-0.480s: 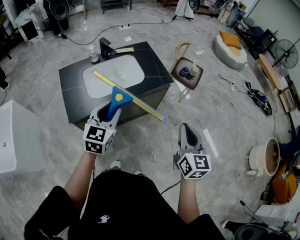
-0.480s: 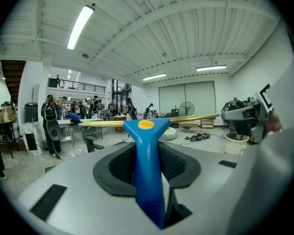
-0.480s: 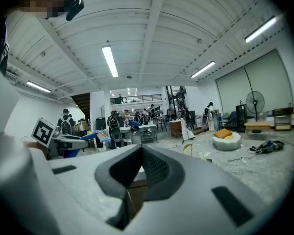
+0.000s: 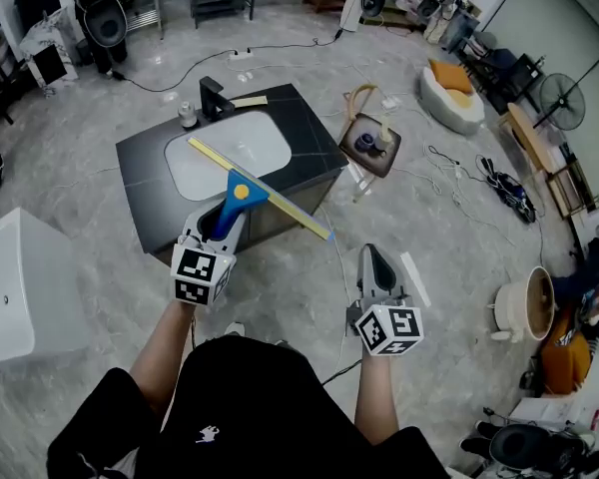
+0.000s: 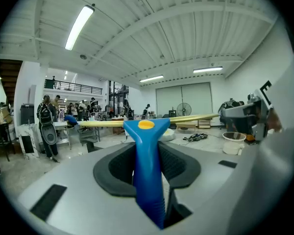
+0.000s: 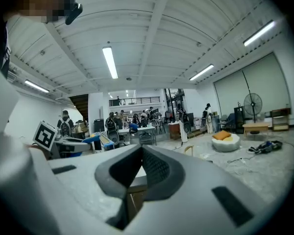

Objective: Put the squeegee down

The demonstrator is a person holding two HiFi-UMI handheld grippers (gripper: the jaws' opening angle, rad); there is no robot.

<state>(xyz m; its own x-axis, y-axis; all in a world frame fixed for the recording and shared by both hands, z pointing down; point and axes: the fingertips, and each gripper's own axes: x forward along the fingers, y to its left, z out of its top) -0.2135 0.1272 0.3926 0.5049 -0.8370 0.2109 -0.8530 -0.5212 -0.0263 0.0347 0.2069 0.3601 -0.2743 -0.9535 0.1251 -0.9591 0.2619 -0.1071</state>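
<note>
The black sink counter point(image 4: 309, 153) with its white basin point(image 4: 225, 153) stands in front of me. The squeegee point(image 4: 242, 196) is up in the air. Its long yellow blade lies across the basin and the counter's front edge in the head view. My left claw point(image 4: 220, 226) squeezes its blue handle tight. My right claw point(image 4: 372, 267) is pinched closed on nothing, out over the floor.

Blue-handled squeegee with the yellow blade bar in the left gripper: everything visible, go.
The squeegee has a blue plastic-looking handle flaring to a head with a round yellow button, carrying a long, thin yellow blade bar, roughly level. The left gripper clamps the handle; nothing else touches it. Airborne, it overlaps the dark sink cabinet in the head view.
</note>
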